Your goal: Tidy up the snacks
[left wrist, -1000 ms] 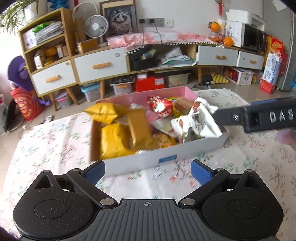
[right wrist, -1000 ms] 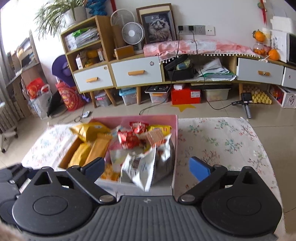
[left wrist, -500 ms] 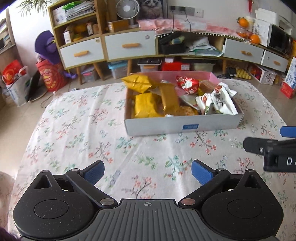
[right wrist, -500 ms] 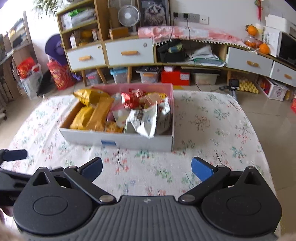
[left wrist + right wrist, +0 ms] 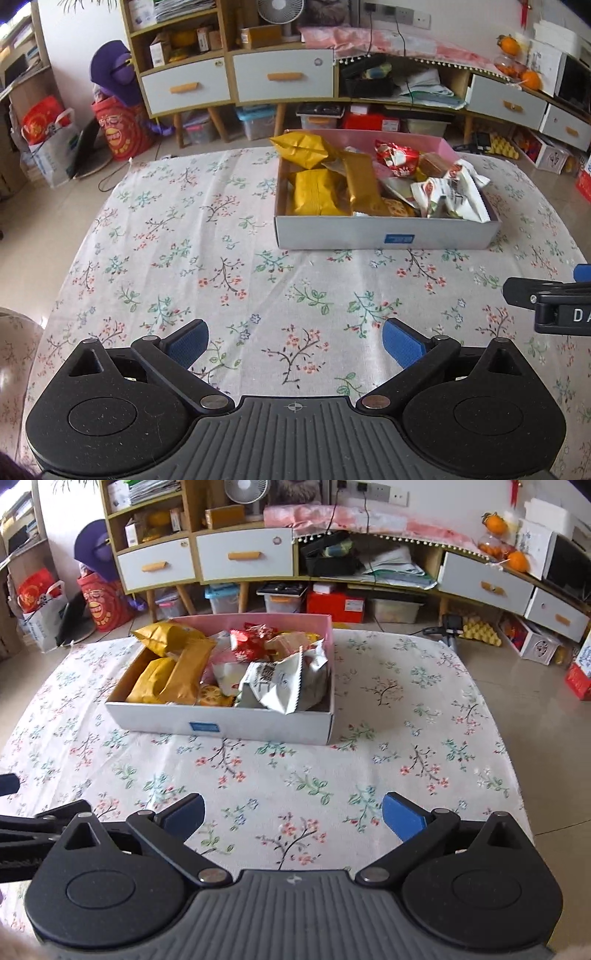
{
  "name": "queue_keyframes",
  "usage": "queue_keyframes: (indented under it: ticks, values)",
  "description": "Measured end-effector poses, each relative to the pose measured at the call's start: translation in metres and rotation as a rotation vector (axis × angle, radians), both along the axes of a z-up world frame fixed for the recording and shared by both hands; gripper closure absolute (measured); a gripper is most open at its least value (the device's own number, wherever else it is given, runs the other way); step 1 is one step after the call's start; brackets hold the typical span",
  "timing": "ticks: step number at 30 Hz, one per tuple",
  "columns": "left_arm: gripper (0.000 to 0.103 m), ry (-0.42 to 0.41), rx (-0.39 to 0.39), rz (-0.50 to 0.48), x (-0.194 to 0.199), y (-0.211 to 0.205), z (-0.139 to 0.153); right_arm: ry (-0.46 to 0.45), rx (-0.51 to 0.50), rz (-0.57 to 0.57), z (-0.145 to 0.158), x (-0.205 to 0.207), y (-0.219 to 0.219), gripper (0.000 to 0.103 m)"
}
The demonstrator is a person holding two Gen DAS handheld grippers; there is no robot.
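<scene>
Each hand-held gripper, left (image 5: 295, 341) and right (image 5: 293, 814), has black linkage arms, silver pivot screws, blue fingertip pads (image 5: 400, 347), and a ribbed grey base.

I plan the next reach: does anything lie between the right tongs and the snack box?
Nothing visible does. Only bare flowered tablecloth lies between the open right tongs and the near wall of the snack box; the left tongs stay off to the side.

Matt cardboard box (image 5: 369, 233), crinkly foil packets (image 5: 317, 192)
</scene>
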State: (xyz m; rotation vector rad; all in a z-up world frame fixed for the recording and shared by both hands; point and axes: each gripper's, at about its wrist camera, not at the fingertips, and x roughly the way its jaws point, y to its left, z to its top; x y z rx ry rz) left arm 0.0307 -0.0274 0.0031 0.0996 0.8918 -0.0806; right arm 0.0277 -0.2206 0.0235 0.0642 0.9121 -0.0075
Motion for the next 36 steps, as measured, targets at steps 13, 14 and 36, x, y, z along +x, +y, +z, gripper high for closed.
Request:
queue_keyframes:
  ticks: [13,14,36]
  values:
    - [0.002,0.013,-0.022,0.004,0.007,-0.005,-0.001,-0.009,0.018,0.034,0.006,0.001,0.008,0.000]
    - [0.002,0.012,-0.022,0.007,0.007,-0.005,-0.001,-0.010,0.015,0.036,0.007,0.000,0.008,0.000]
    - [0.002,0.011,-0.024,0.008,0.006,-0.005,0.001,0.000,0.009,0.041,0.008,-0.001,0.013,0.000]
